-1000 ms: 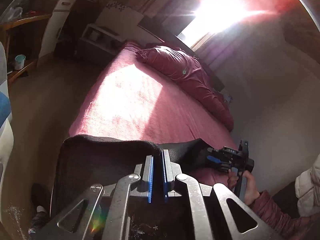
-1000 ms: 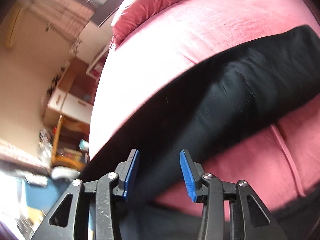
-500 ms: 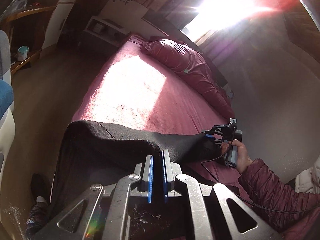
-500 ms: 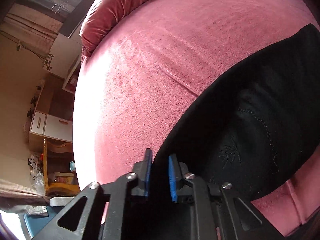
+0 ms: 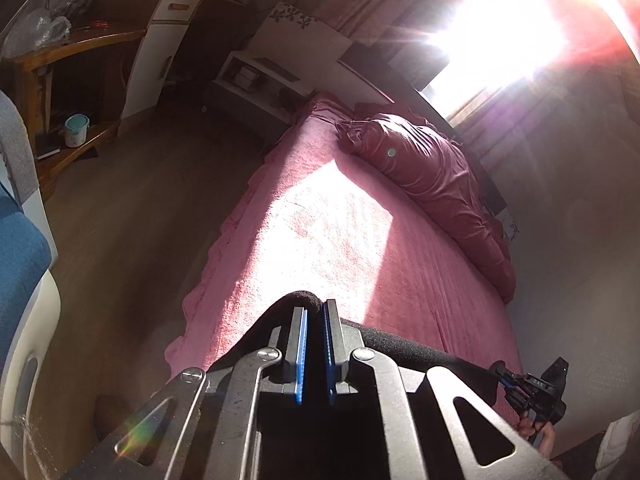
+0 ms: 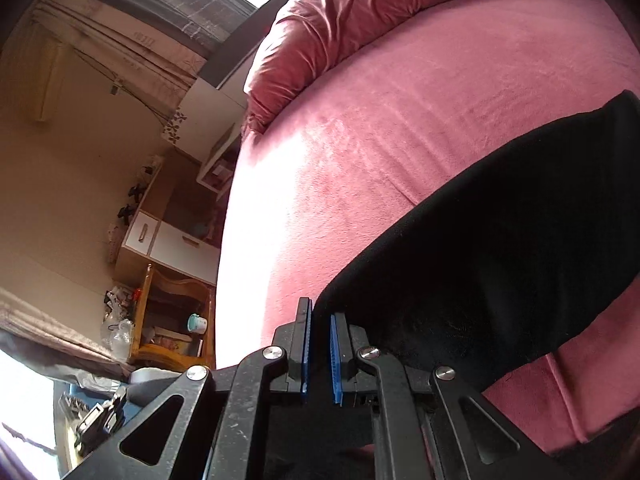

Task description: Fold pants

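Both tongs clenched on black pants (image 6: 500,248) above pink bed (image 6: 400,100).
Left tongs (image 5: 314,344) pinching the raised cloth edge; right tongs (image 6: 320,344) just closed, gripping fabric.

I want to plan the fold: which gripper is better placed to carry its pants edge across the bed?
Probably left: the left gripper pinches a raised peak of the black pants, with open pink bed ahead.
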Motion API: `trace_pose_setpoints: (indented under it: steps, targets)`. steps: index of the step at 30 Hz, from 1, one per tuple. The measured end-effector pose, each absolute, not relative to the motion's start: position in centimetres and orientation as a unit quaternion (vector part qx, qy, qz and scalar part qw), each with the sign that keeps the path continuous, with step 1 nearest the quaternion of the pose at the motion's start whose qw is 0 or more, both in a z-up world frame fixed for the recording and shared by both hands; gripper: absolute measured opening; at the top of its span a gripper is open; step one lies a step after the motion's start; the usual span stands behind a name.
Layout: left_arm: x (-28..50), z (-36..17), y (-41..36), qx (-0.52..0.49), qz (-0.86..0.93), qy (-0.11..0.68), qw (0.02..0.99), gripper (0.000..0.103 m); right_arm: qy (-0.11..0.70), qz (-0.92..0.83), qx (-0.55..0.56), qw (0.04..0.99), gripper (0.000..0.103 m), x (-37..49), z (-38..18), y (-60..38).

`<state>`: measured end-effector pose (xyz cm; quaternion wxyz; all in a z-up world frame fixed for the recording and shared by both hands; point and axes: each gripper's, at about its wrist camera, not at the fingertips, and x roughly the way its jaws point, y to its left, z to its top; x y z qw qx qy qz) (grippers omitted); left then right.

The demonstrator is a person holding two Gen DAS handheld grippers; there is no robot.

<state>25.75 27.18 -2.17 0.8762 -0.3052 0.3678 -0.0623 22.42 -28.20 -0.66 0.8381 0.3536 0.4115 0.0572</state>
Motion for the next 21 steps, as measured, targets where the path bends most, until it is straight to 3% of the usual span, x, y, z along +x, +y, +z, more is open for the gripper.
trace_pose_setpoints:
  steps: [8,21]
  targets:
    - [21.6,-2.3,27.2,-0.302,-0.086,0.362,0.877,0.007,0.400,0.089,0.329,0.851,0.008,14.0,0.3,-26.9]
    - [10.6,-10.3,29.0,-0.354,-0.065,0.409,0.839,0.007,0.456,0.086,0.291,0.837,0.008,3.7,-5.0,-24.3]
